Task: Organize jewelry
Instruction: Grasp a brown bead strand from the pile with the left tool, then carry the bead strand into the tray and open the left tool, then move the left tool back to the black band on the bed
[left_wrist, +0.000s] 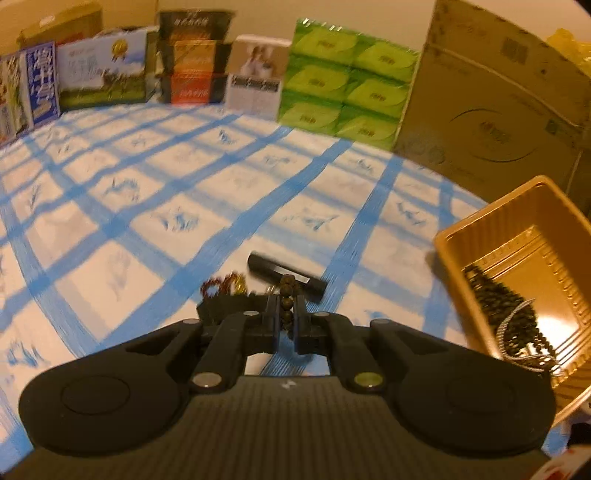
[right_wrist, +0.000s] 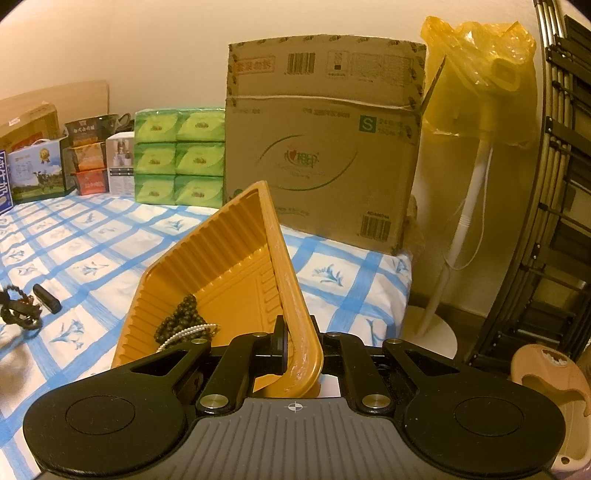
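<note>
Two grippers are in view. The left gripper (left_wrist: 286, 314) is clamped on a strand of dark brown beads (left_wrist: 286, 293), held low over the blue-checked cloth (left_wrist: 147, 206). The right gripper (right_wrist: 299, 345) is clamped on the rim of one gold tray (right_wrist: 221, 251), which sits tilted.

The tray holds one pile of dark beads (right_wrist: 183, 317) and one silver chain (right_wrist: 188, 334) lying across it; the near end of both is hidden behind the gripper body.

On the cloth beyond the left gripper lie one black tube (left_wrist: 286, 275) and one reddish bead loop (left_wrist: 223, 286), the loop partly hidden by the fingers and blurred. More dark beads (right_wrist: 20, 310) lie there; their number cannot be told.

At the back stand one carton (right_wrist: 321, 158) and six green packs (right_wrist: 179, 155).
</note>
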